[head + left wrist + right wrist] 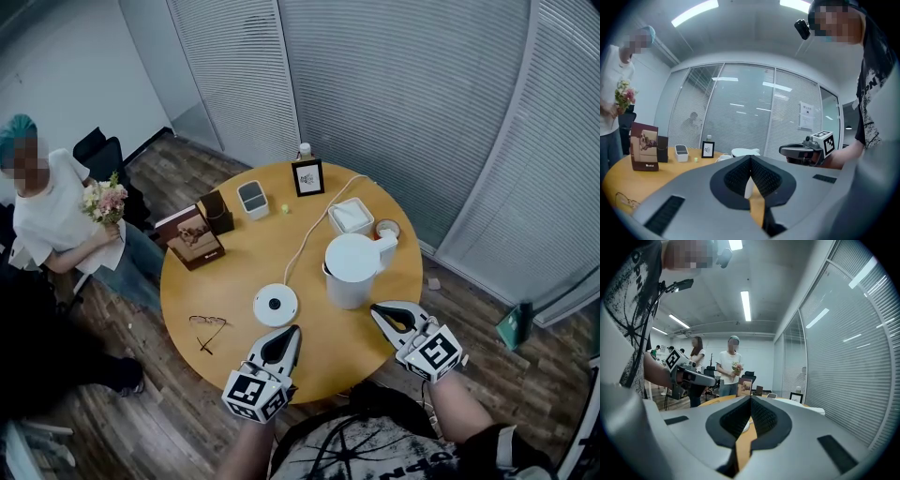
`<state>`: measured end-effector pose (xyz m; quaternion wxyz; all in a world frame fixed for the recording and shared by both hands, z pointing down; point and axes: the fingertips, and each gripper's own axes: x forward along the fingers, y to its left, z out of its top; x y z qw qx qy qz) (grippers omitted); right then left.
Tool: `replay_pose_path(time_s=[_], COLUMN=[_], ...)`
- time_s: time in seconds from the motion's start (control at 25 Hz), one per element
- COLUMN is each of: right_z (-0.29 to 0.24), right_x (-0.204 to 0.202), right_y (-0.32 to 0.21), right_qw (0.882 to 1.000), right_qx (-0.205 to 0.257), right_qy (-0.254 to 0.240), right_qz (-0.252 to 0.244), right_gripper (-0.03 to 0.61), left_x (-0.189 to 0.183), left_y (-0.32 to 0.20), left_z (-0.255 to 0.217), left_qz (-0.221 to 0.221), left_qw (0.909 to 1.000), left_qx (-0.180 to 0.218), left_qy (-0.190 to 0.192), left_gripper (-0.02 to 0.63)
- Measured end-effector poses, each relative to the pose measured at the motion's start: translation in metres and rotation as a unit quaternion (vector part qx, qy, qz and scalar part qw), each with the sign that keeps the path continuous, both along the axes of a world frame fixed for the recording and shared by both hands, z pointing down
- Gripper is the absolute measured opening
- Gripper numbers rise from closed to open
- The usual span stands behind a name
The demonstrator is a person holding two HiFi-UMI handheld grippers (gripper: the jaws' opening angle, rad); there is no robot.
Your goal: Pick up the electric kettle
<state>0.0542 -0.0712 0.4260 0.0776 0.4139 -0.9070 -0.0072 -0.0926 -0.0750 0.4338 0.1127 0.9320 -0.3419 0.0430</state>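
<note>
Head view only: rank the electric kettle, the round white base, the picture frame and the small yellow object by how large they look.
1. electric kettle
2. round white base
3. picture frame: close to the base in size and farther from the camera, so this pair is unsure
4. small yellow object

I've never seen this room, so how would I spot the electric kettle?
Find the round wooden table before the slatted glass wall. On its right side, just ahead of the right gripper, stands the white cylindrical electric kettle. Unlike the flat white round base to its left and the low white square box behind it, it stands tall with a round lid.
</note>
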Motion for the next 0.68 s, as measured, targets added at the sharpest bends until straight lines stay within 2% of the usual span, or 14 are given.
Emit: replay_pose_path(time_s=[0.68], right_z=[0.0062], right_x=[0.0057], right_y=[0.0041], right_qw=[1.000], right_qx=[-0.001], right_qy=[0.005], right_qz=[0.004], right_gripper=[0.018], left_x=[0.0087], left_y=[0.0040], left_z=[0.0001], left_qz=[0.003], left_qw=[1.0000], left_qx=[-0.003], left_qy=[0.000], left_gripper=[0.001])
